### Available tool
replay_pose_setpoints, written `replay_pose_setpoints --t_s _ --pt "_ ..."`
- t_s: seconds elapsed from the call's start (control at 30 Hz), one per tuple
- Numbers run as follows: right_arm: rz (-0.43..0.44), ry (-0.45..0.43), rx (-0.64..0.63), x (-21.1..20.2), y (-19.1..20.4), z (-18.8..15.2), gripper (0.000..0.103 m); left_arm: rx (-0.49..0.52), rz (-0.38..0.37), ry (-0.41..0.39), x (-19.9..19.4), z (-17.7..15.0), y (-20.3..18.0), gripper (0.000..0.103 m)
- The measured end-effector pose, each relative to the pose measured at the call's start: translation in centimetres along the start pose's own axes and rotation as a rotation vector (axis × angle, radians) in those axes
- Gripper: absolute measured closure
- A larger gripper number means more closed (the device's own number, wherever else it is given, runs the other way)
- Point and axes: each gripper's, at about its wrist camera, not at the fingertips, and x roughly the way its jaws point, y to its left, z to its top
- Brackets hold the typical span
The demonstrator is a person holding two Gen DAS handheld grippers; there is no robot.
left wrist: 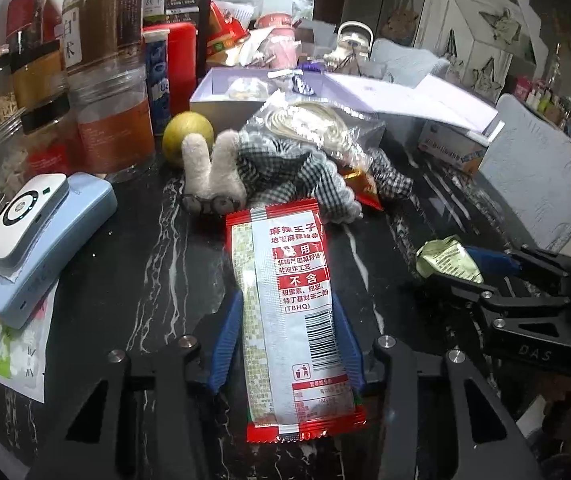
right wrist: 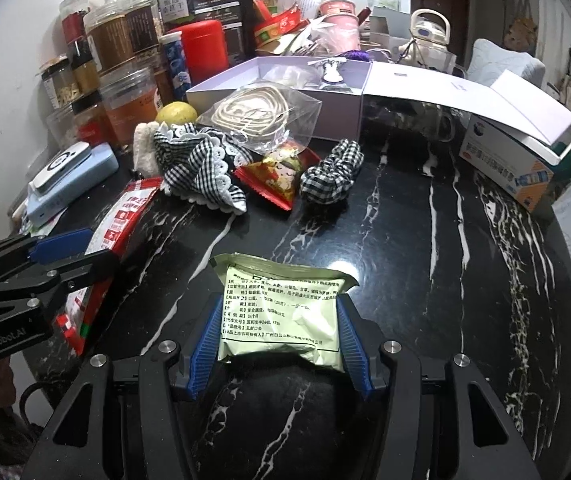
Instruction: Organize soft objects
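The left gripper point(left wrist: 285, 336) is clamped on a red sachet point(left wrist: 291, 312) that lies lengthwise between its blue pads, over the black marble table point(left wrist: 145, 264); off to its right, the right gripper point(right wrist: 281, 340) pinches a pale green pouch point(right wrist: 281, 312) by its two side edges. Ahead of both lie a checked plush toy point(left wrist: 269, 168), a small red packet point(right wrist: 277, 176) and a checked scrunchie point(right wrist: 333, 176), with a clear bag of cord point(right wrist: 257, 116) just behind. Farther still stands an open white box point(right wrist: 285, 80), with jars point(left wrist: 113, 136) to its left.
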Motion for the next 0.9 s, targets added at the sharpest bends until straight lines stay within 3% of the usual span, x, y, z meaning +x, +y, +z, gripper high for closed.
replay_pose_setpoints --t_s 0.17,0.3,0.37,0.4,0.43,0.47,0.6,0.77,0.9 --pt "0.003 0.007 0.0 0.1 0.1 -0.3 0.048 0.0 0.015 0.064 1.3 0.0 -0.2 0.051" --pt "0.001 0.007 0.0 0.0 0.1 -0.4 0.048 0.055 0.085 0.105 2.4 -0.1 -1.3 0.015" --pt "0.004 0.008 0.001 0.0 0.0 -0.4 0.048 0.058 0.074 0.089 2.4 -0.3 -1.4 0.014" --pt "0.004 0.008 0.003 0.0 0.0 -0.4 0.048 0.061 0.074 0.064 2.3 -0.4 -1.3 0.021" --pt "0.004 0.008 0.005 0.0 -0.1 -0.4 0.048 0.058 0.078 0.047 2.2 -0.4 -1.2 0.041" --pt "0.005 0.008 0.008 0.0 -0.1 -0.5 0.048 0.049 0.083 0.033 2.0 -0.3 -1.1 0.052" --pt "0.013 0.012 0.021 0.2 -0.4 -0.5 0.048 0.039 0.061 0.025 2.1 0.1 -0.7 0.057" --pt "0.025 0.012 0.033 0.5 -0.6 -0.6 0.048 0.021 -0.037 0.033 1.5 -0.1 -0.8 0.057" --pt "0.048 0.006 0.042 0.2 -0.7 -0.6 0.048 0.018 -0.048 0.024 1.0 0.0 -1.2 0.057"
